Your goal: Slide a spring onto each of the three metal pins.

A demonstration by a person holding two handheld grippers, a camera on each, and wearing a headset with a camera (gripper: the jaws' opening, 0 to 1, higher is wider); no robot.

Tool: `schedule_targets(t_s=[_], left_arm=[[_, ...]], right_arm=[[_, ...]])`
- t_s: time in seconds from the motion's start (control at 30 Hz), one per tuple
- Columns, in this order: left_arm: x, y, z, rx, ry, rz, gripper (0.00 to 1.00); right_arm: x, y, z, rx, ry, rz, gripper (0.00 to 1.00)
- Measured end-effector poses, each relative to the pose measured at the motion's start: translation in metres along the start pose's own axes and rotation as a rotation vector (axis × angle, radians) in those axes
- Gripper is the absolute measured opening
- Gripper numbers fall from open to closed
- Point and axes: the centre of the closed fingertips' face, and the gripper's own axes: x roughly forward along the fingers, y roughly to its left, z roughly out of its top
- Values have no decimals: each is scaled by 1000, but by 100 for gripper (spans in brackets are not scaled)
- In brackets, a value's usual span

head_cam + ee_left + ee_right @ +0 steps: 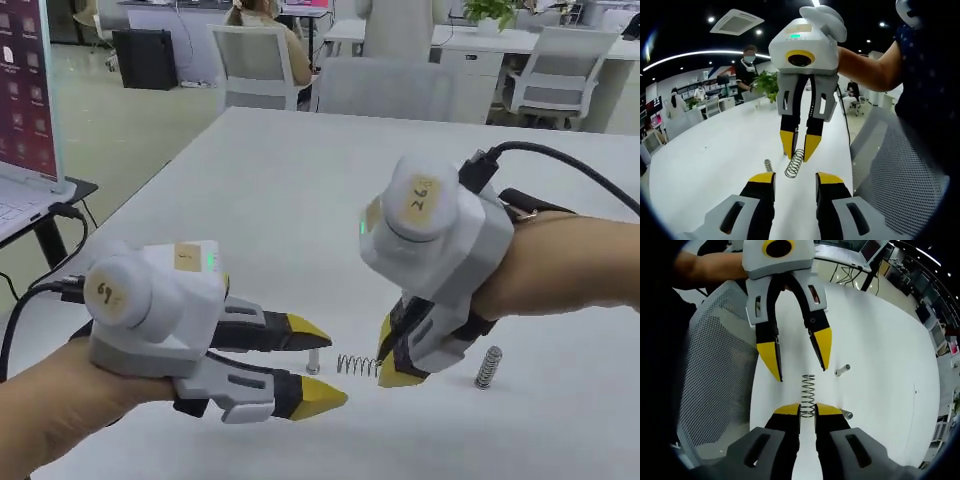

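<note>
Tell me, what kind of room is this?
It looks like an open-plan office. There is a long white table, office chairs stand behind it, and a laptop sits open off to one side.

"69" on left gripper (331, 366), "26" on right gripper (389, 359)

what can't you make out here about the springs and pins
- Head view: one end of the thin coiled steel spring is hidden between the yellow tips of the right gripper.
- Head view: whether the second grey spring stands over a pin; too small.
- Right gripper view: small metal pin partly covered by that gripper's jaw.
</note>
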Motion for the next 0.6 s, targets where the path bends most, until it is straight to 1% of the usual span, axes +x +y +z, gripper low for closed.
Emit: schedule_targets(t_s=[0.17, 0.37, 0.47, 0.6], left_arm=[[6, -3, 9, 24, -8, -22, 24], [9, -5, 13, 37, -21, -33, 22], [9, -6, 16, 40, -34, -37, 20], [11, -8, 17, 44, -40, -44, 18]], right_arm=[[-8, 3, -1, 5, -15, -19, 8], [-14, 6, 0, 0, -29, -26, 8], [-17, 6, 2, -8, -33, -32, 8], [-17, 7, 2, -12, -34, -33, 8]])
